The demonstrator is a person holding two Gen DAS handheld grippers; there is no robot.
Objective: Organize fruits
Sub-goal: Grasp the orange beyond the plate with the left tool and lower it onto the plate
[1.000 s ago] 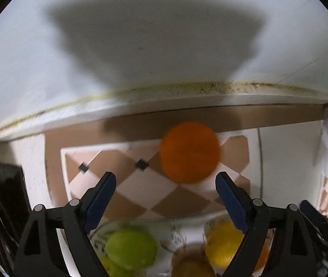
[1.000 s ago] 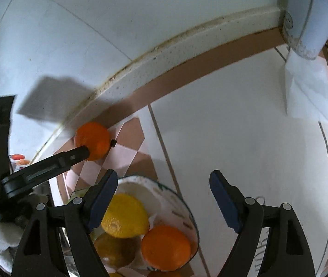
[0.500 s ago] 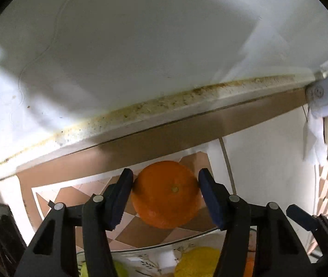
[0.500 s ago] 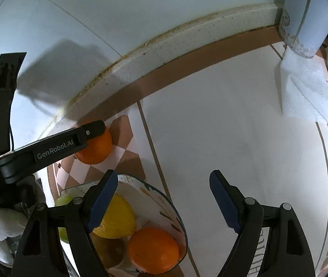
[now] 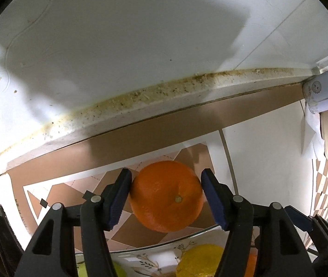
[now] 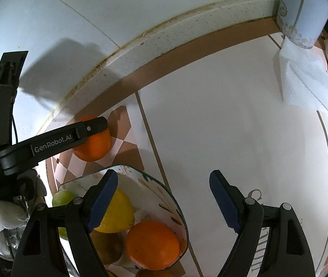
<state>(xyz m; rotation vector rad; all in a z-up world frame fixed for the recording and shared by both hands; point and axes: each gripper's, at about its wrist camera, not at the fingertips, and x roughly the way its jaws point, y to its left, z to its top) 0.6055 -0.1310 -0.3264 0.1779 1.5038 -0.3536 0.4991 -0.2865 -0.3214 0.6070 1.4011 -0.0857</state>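
My left gripper point(image 5: 166, 196) is shut on an orange point(image 5: 166, 195), its blue pads pressed on both sides; the fruit is low over the checked tile counter near the back wall. In the right wrist view the same orange point(image 6: 95, 146) shows under the left gripper's black finger point(image 6: 71, 137). A patterned fruit bowl point(image 6: 164, 189) sits just in front of it and holds a lemon point(image 6: 115, 214), another orange point(image 6: 152, 244), a green fruit point(image 6: 61, 197) and a brownish fruit. My right gripper point(image 6: 164, 200) is open and empty above the bowl's right rim.
A dirty raised ledge point(image 5: 141, 101) and a white tiled wall close the back. A paper towel roll point(image 6: 300, 7) with a loose sheet point(image 6: 302, 80) stands at the far right. White counter tile point(image 6: 233, 138) lies right of the bowl.
My left gripper moved forward around the orange and closed on it. My right gripper shifted slightly and stayed open.
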